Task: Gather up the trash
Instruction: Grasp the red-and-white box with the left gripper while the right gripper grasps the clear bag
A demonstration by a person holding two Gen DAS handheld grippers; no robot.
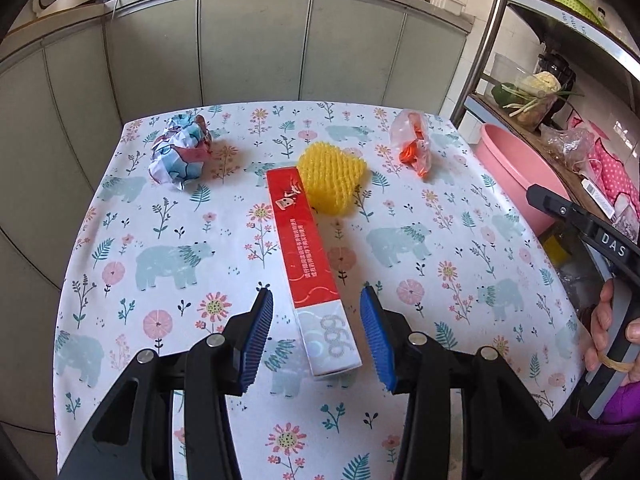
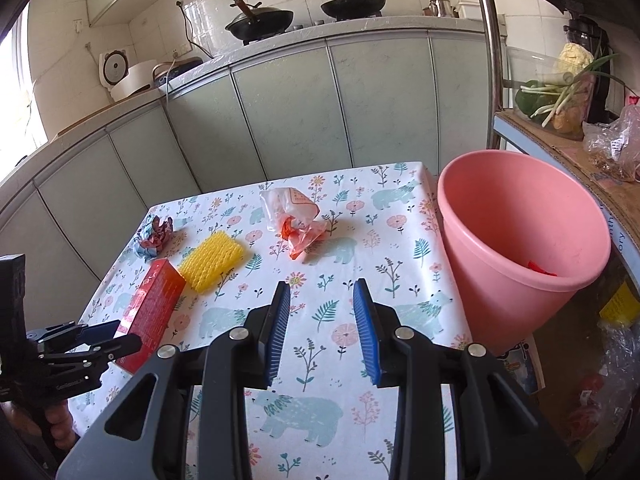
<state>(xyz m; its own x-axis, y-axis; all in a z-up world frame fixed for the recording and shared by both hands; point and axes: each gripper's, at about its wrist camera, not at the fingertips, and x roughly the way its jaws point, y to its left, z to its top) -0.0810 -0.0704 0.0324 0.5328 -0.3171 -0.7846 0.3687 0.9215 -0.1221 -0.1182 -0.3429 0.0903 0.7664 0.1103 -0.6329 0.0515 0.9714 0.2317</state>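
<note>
A long red and white box (image 1: 310,264) lies on the flowered tablecloth, its near end between the blue pads of my left gripper (image 1: 318,334), which is open and not touching it. Behind the box sit a yellow foam net (image 1: 331,174), a crumpled paper ball (image 1: 180,152) at the far left and a clear plastic bag with orange scraps (image 1: 414,146) at the far right. My right gripper (image 2: 322,330) hangs open over bare cloth, with nothing between its fingers. The box (image 2: 154,312), the net (image 2: 211,262), the bag (image 2: 298,220) and the left gripper (image 2: 80,344) also show there.
A pink bucket (image 2: 516,240) stands just off the table's right edge with something red inside. A metal shelf rack (image 2: 560,148) with vegetables and bags rises behind it. Grey-green kitchen cabinets (image 2: 288,108) run behind the table. A hand (image 1: 604,328) holds the right gripper's handle.
</note>
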